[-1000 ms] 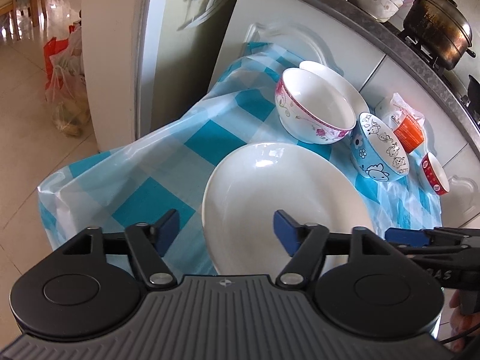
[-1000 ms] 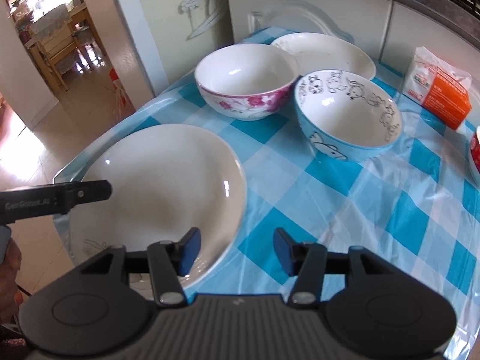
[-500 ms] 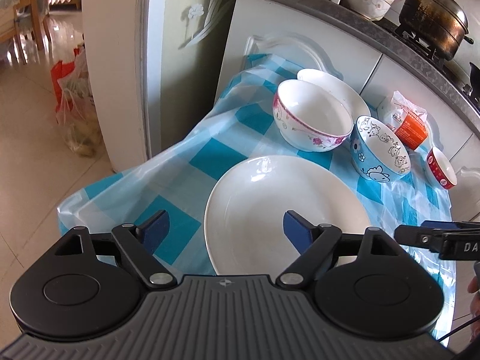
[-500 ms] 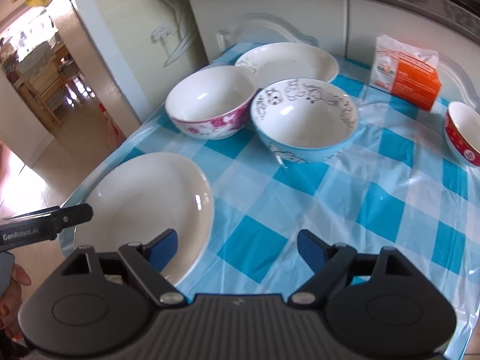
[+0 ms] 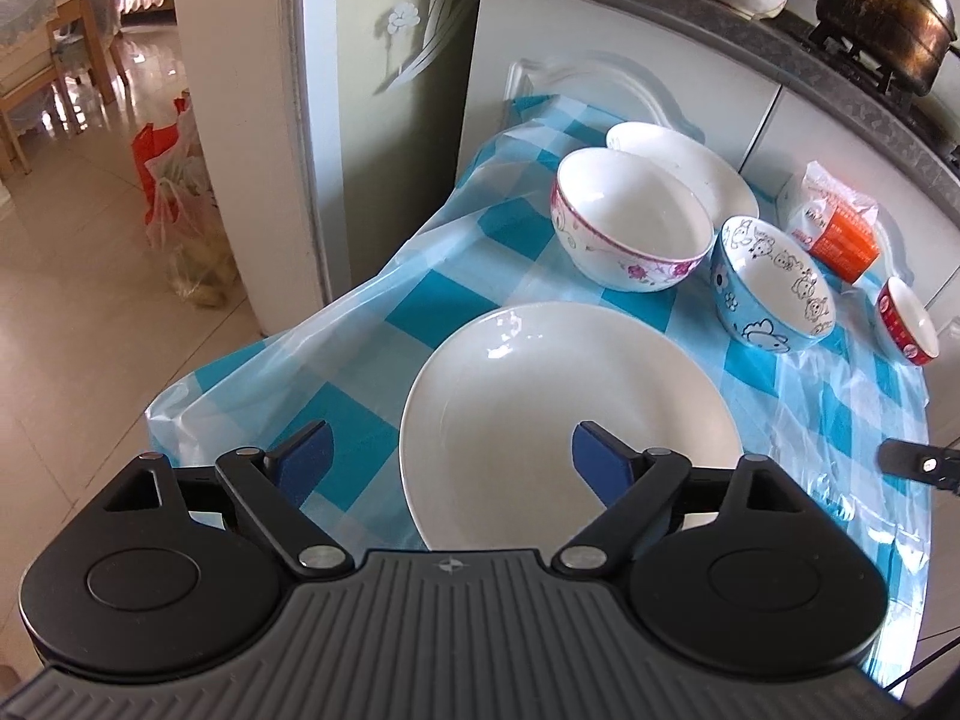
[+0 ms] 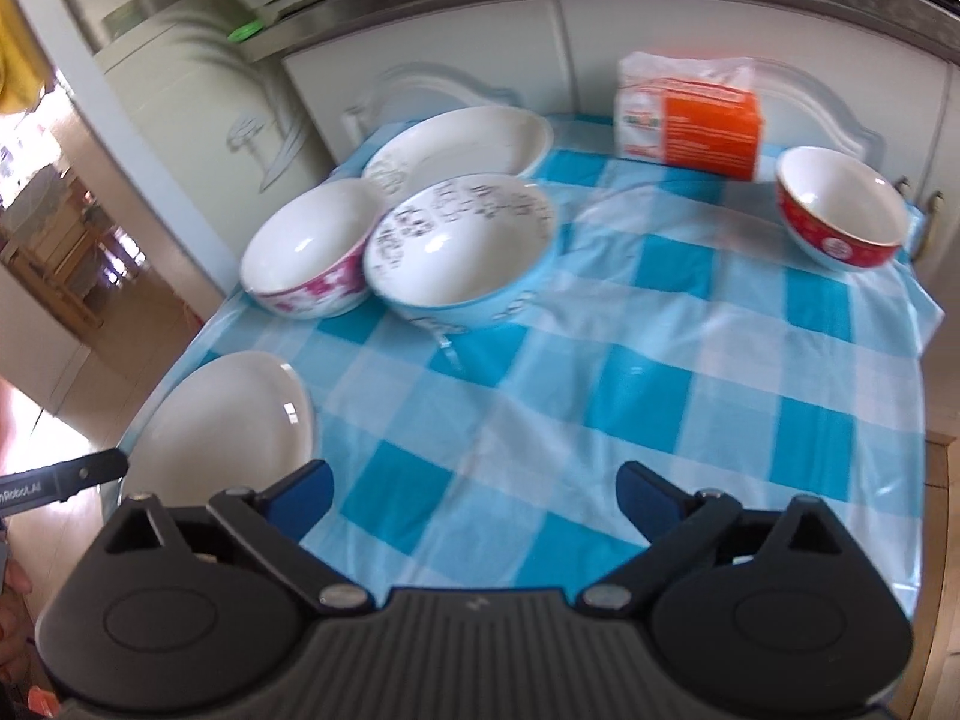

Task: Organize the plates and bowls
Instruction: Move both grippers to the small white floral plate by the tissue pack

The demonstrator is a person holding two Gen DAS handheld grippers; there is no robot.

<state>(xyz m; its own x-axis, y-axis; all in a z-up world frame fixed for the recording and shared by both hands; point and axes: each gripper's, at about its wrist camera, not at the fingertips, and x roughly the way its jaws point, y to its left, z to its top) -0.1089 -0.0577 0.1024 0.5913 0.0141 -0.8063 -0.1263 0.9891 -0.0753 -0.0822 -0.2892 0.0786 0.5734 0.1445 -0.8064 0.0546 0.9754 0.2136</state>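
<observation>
Bowls [image 5: 630, 228] behind plate [image 5: 570, 426], on table [image 5: 372, 324].

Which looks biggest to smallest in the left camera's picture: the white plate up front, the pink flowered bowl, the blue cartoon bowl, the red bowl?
1. White plate, though it is nearest the camera.
2. Pink flowered bowl.
3. Blue cartoon bowl.
4. Red bowl, smallest, and out near the picture's edge.

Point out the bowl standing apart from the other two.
The red bowl, alone near the orange packet. The pink-flowered bowl and the blue cartoon bowl sit together, rims about touching.
</observation>
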